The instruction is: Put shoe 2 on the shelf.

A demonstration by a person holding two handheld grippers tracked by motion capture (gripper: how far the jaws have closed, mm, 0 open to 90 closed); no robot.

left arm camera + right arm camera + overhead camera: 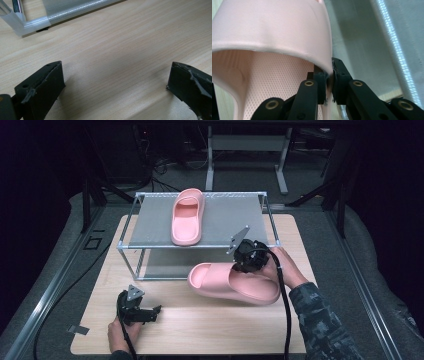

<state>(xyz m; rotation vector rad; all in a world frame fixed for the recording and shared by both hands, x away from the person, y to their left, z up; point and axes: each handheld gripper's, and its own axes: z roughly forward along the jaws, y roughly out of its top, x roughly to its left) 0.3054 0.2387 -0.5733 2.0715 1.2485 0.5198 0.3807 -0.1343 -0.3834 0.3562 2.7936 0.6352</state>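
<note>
Just in front of the metal shelf rack point(200, 220), at its right half, I have my right gripper point(245, 262) pinching a pink slide sandal point(232, 282). From the right gripper view, the two black jaws are pressed together on the edge of the sandal's strap point(287, 30), one pad inside the strap and one outside, with the perforated footbed point(269, 75) showing beneath. From the high view, the sandal hangs tilted in front of the rack's lower opening, its toe end pointing left toward the rack's middle and its heel end lower, toward the person's sleeve point(320, 320); I cannot tell whether the heel touches the tabletop point(200, 320).

On top of the rack, on its grey mesh deck, lies a second pink slide sandal point(187, 216), flat and lengthwise, left of the deck's centre and well apart from the held one.

Well in front of the rack's left front leg point(22, 23), my left gripper point(145, 312) sits low over the bare wood. In the left gripper view its jaws stand spread wide with nothing between them, just wood grain, and the rack's lower corner joint shows beyond.
</note>
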